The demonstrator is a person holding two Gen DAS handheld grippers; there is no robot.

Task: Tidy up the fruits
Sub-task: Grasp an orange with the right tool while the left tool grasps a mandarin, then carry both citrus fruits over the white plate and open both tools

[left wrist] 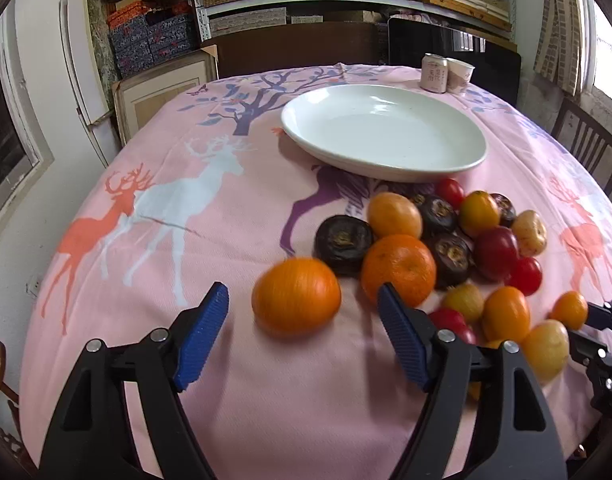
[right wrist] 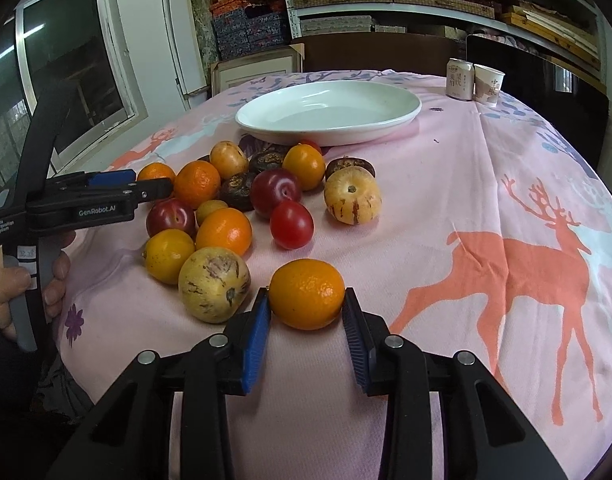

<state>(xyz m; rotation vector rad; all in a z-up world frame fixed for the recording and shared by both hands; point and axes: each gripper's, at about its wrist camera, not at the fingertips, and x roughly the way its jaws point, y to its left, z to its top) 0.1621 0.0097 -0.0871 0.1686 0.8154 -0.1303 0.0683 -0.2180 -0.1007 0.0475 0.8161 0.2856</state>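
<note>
Gripping a glossy, dimpled orange [right wrist: 306,294], the right claw [right wrist: 306,320]; left claw [left wrist: 302,312] wide.

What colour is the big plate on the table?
White, plain and glossy: the plate shows best in the left wrist view.

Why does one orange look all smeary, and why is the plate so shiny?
Left wrist view: the orange between the open left gripper is blurred, while the white plate shows pale glare. Right wrist view: the orange squeezed in the right gripper is sharp, and the fisheye lens bulges the tablecloth.
</note>
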